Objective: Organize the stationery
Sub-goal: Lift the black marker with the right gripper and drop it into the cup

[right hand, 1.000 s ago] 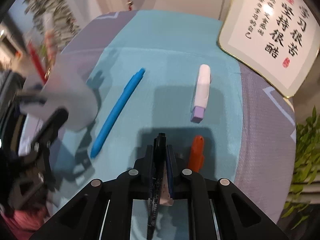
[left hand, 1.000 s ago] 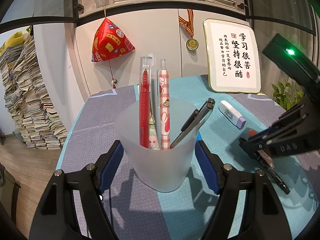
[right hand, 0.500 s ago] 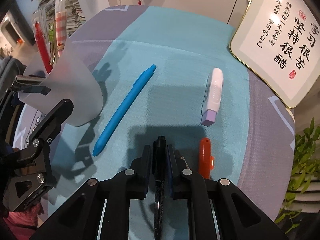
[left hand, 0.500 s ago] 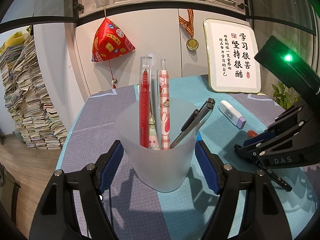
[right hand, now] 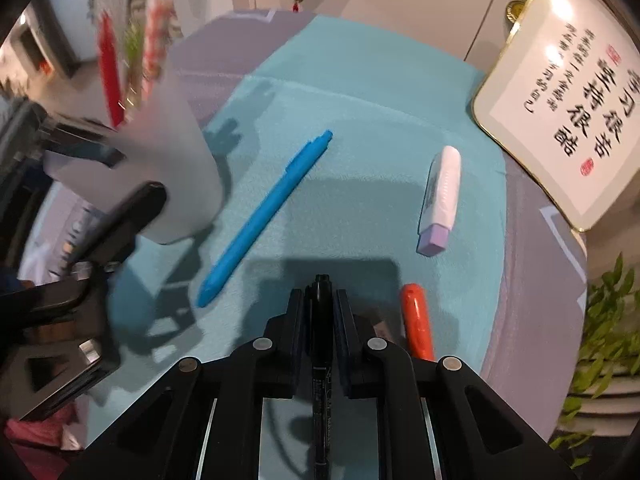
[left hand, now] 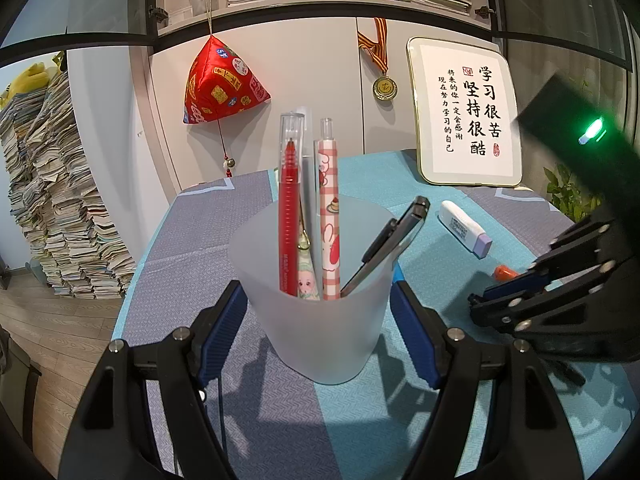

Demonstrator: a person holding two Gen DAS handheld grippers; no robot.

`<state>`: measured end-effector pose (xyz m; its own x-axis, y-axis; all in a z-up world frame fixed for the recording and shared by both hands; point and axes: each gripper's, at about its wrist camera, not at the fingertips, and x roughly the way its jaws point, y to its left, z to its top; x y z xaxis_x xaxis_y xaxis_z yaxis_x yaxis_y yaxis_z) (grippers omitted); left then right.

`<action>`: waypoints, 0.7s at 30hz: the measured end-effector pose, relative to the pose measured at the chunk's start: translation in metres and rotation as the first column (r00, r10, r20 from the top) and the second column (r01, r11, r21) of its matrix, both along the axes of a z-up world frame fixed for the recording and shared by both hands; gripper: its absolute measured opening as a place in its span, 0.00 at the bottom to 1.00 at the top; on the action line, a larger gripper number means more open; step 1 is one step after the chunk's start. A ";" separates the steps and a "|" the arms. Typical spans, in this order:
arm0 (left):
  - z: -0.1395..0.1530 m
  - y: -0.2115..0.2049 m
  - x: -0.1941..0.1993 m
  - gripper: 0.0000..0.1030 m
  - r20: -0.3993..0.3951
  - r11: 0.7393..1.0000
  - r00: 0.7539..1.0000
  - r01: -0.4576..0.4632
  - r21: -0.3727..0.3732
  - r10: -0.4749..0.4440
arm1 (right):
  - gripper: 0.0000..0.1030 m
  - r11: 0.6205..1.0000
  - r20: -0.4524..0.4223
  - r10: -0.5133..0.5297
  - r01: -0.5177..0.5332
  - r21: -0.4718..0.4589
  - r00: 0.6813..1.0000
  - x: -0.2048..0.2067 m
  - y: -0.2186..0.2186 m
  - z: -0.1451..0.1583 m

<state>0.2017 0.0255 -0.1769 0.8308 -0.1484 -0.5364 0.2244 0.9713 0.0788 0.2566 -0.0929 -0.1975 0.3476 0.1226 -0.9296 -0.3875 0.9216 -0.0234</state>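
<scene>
Both fingers grip: left gripper the cup; only the right-wrist view shows right gripper pinching the black marker.

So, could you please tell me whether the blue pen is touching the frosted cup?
Apart. The right wrist view shows a strip of teal cloth between the blue pen and the base of the frosted cup.

Beyond the left fingers, against the cabinet, a gold-rimmed framed sign carries black brush calligraphy: 学习很苦 坚持很酷, then smaller columns 将来的你一定会感谢 现在努力学习的自己, with red seals. The same sign shows up and to the right of the right fingers. Print runs along the black marker between them, too small to read.
</scene>
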 end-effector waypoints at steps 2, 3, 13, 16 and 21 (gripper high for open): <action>0.000 0.001 0.000 0.71 0.000 1.000 1.000 0.000 0.000 0.000 | 0.15 0.997 0.004 -0.009 0.008 0.081 1.000 -0.008 -0.007 0.012; 0.000 0.000 0.000 0.71 0.000 1.000 1.000 0.000 0.000 0.000 | 0.15 0.994 0.019 -0.020 0.017 0.110 1.000 -0.012 -0.011 0.019; 0.000 0.000 0.000 0.71 0.000 1.000 1.000 0.000 0.000 0.000 | 0.14 0.971 0.223 -0.099 0.046 0.234 0.970 -0.048 -0.042 0.097; 0.000 0.000 0.000 0.71 0.000 1.000 1.000 0.000 0.000 0.000 | 0.12 0.961 0.289 -0.096 0.013 0.275 0.953 -0.051 -0.041 0.123; 0.000 0.000 0.000 0.71 0.000 1.000 1.000 0.000 0.000 0.000 | 0.11 0.938 0.400 -0.070 -0.075 0.337 0.914 -0.049 -0.018 0.169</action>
